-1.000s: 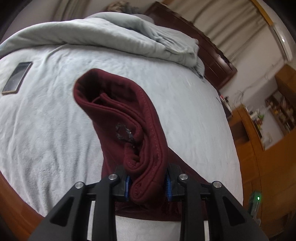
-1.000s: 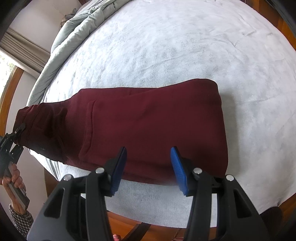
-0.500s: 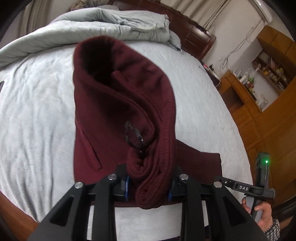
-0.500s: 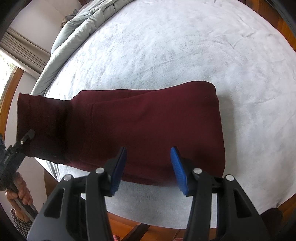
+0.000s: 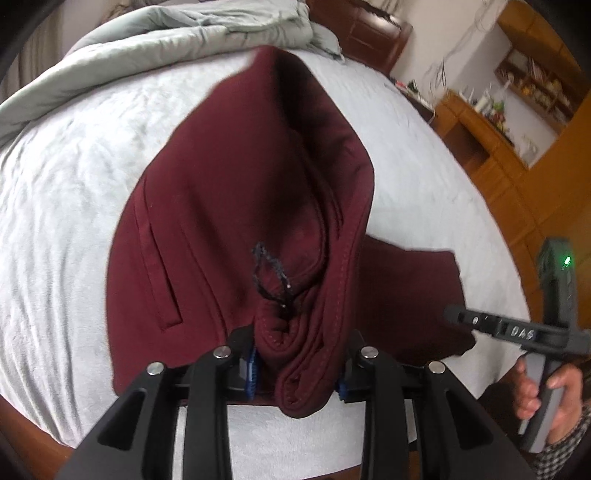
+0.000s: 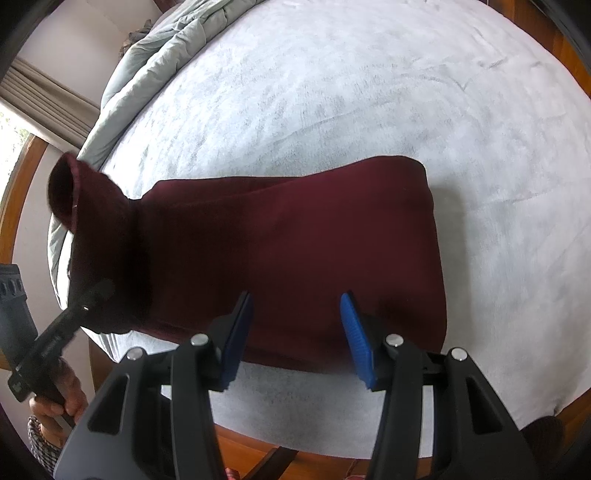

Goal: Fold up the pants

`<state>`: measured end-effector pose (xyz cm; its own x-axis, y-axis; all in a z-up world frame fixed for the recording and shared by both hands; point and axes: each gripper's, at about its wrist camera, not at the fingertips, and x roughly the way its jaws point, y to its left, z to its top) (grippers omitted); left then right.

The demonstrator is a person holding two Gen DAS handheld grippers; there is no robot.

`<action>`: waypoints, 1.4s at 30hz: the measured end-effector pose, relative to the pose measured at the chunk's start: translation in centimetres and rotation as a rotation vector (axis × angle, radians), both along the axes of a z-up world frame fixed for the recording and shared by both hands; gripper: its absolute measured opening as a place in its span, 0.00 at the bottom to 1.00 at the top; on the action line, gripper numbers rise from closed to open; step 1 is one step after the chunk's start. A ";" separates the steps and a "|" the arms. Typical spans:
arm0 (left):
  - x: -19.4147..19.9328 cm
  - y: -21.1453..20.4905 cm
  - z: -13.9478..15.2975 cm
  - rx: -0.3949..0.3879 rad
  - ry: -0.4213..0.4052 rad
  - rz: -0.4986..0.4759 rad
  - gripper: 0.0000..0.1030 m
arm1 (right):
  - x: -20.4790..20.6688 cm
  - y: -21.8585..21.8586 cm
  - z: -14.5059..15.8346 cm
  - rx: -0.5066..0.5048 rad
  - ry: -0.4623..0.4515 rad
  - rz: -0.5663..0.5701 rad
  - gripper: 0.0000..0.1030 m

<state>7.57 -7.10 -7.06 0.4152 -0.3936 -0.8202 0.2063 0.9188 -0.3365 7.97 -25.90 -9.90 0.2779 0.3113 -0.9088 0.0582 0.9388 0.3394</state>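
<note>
Dark red pants (image 6: pixel 295 240) lie across the near part of a white bed (image 6: pixel 369 92). One end of them (image 5: pixel 229 206) is lifted and arches over the flat part. My left gripper (image 5: pixel 295 380) has the bunched hem of that raised end between its blue pads, which still press on it while the jaws are opening. In the right wrist view the left gripper (image 6: pixel 85 302) sits at the far left, under the raised fabric. My right gripper (image 6: pixel 295 332) hovers open over the pants' near edge with nothing between its fingers; it also shows as the right gripper (image 5: pixel 509 332), held by a hand.
A grey duvet (image 5: pixel 147 44) is heaped at the head of the bed by a dark wooden headboard (image 5: pixel 369 33). Wooden cabinets and shelves (image 5: pixel 498 158) stand beyond the bed's right side. The bed's wooden frame (image 6: pixel 258 446) runs along the near edge.
My left gripper has carried the pants' held end up and over toward the right gripper, so the fabric now arches higher. The right gripper has stayed put and open.
</note>
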 end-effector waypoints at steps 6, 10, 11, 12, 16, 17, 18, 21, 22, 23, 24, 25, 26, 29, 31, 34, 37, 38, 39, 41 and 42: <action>0.4 -1.2 -2.9 0.020 0.077 -0.041 0.38 | 0.3 0.1 -1.8 -0.005 0.042 -0.005 0.48; 0.0 -1.1 -1.7 -0.056 0.117 -0.067 0.73 | 0.5 0.1 -2.5 0.005 0.051 -0.007 0.51; -0.1 -1.0 -1.1 -0.087 0.129 -0.070 0.80 | 0.6 0.0 -2.5 0.011 0.051 -0.005 0.53; -0.4 -0.4 -0.2 -0.128 0.137 -0.067 0.81 | 0.6 0.0 -2.5 0.019 0.054 -0.007 0.54; -0.9 2.9 1.8 -0.168 0.107 0.007 0.83 | 0.9 0.1 -2.3 0.006 0.049 -0.005 0.56; -0.8 3.9 1.8 -0.126 0.091 0.045 0.83 | 0.9 0.2 -2.3 0.005 0.048 -0.004 0.56; -0.6 4.6 1.7 -0.089 0.079 0.073 0.83 | 0.8 0.3 -2.3 0.002 0.048 -0.003 0.57; 0.3 7.0 -0.8 0.140 0.089 0.195 0.83 | 0.9 0.8 -2.6 -0.034 0.066 0.014 0.58; 0.7 7.3 -2.0 0.177 0.117 0.194 0.83 | 1.0 1.0 -2.7 -0.044 0.067 0.020 0.59; 1.0 7.4 -3.3 0.205 0.156 0.186 0.84 | 1.1 1.2 -2.6 -0.050 0.072 0.023 0.59; 1.1 7.5 -4.1 0.202 0.177 0.178 0.84 | 1.1 1.3 -2.5 -0.056 0.073 0.023 0.60; 1.2 7.8 -4.9 0.187 0.183 0.183 0.86 | 1.2 1.5 -2.2 -0.058 0.074 0.023 0.60; 1.1 8.1 -5.2 0.175 0.178 0.194 0.88 | 1.2 1.8 -1.8 -0.049 0.073 0.026 0.60; 1.0 8.7 -4.9 0.140 0.185 0.201 0.88 | 1.1 3.6 -0.1 -0.018 0.046 0.069 0.71; 0.6 10.1 -4.0 0.144 0.167 0.230 0.87 | 1.0 5.2 0.9 -0.001 0.025 0.102 0.76; 0.3 11.8 -3.1 0.168 0.148 0.251 0.87 | 1.2 7.8 1.8 0.050 0.023 0.151 0.86; 0.1 13.0 -3.4 0.177 0.162 0.257 0.87 | 1.7 10.2 1.1 0.055 0.058 0.185 0.86; 0.2 12.0 -3.7 0.179 0.168 0.256 0.87 | 1.9 10.8 0.7 0.044 0.067 0.184 0.86; 0.2 11.9 -3.8 0.170 0.173 0.256 0.87 | 2.3 11.1 0.5 0.040 0.075 0.184 0.86; 0.5 11.8 -4.2 0.150 0.185 0.254 0.87 | 2.4 11.8 -0.1 0.046 0.096 0.184 0.86; 0.6 11.7 -4.3 0.147 0.189 0.251 0.87 | 2.5 11.9 -0.3 0.043 0.100 0.185 0.86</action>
